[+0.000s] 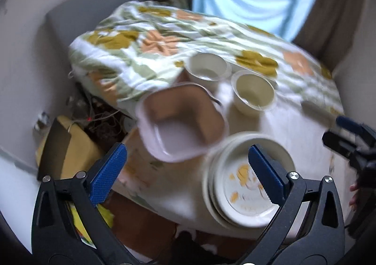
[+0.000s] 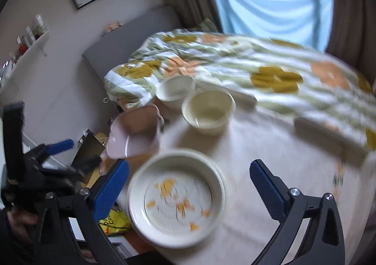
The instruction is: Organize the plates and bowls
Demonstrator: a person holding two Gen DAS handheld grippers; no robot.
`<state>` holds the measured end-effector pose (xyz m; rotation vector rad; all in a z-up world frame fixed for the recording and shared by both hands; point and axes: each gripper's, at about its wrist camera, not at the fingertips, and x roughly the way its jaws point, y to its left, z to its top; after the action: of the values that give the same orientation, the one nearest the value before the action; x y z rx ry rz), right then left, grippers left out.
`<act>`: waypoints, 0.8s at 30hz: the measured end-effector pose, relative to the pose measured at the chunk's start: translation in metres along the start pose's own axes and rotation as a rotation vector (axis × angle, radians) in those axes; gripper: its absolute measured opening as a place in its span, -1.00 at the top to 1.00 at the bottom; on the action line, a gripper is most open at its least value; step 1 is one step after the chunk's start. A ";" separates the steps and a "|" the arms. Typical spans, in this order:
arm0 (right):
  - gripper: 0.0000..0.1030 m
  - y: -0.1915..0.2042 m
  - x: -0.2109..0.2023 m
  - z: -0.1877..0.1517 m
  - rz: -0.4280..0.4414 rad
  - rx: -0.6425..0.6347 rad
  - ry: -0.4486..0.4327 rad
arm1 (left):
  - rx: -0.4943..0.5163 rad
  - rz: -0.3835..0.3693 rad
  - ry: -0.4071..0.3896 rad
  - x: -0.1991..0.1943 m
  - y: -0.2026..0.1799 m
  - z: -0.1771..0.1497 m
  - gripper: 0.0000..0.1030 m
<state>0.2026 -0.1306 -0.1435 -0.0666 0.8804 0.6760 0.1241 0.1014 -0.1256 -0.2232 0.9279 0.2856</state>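
Observation:
A stack of cream plates with orange and yellow marks [image 1: 246,185] [image 2: 176,199] sits at the near edge of the pale table [image 1: 293,128] [image 2: 270,147]. A pink square dish [image 1: 181,121] [image 2: 134,133] lies to its left. Two cream bowls [image 1: 208,67] [image 1: 253,93] [image 2: 175,89] [image 2: 208,109] stand behind. My left gripper [image 1: 185,171] is open and empty above the near edge, its right finger over the plates. My right gripper [image 2: 190,187] is open and empty, its fingers on either side of the plate stack and above it.
A flowered quilt [image 1: 150,37] [image 2: 270,74] covers the far half of the table. Left of the table on the floor are a yellow bag [image 1: 70,147], tangled clutter and a yellow packet [image 2: 115,220]. A grey panel [image 2: 131,39], wall shelf and curtained window stand behind.

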 end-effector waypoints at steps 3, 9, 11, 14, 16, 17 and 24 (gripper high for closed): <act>-0.99 0.018 0.026 0.020 -0.003 -0.078 0.047 | -0.083 -0.004 0.026 0.013 0.030 0.012 -0.99; -0.99 0.039 0.089 0.038 0.091 -0.061 0.166 | -0.202 -0.071 0.086 0.054 0.064 0.014 -0.99; -0.99 0.046 0.118 0.042 0.113 -0.061 0.226 | -0.222 -0.078 0.119 0.073 0.070 0.012 -0.99; -0.98 0.052 0.154 0.043 0.119 -0.067 0.295 | -0.241 -0.105 0.166 0.103 0.077 0.012 -0.91; -0.83 0.051 0.175 0.044 0.122 -0.057 0.327 | -0.235 -0.105 0.203 0.124 0.079 0.010 -0.68; -0.73 0.050 0.186 0.042 0.124 -0.050 0.350 | -0.234 -0.110 0.228 0.133 0.080 0.010 -0.47; 0.26 0.047 0.235 0.036 0.147 -0.017 0.446 | -0.222 -0.149 0.329 0.180 0.084 0.005 0.17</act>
<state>0.3052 0.0405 -0.2813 -0.1734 1.3170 0.8218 0.2020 0.2080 -0.2745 -0.5539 1.1985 0.2169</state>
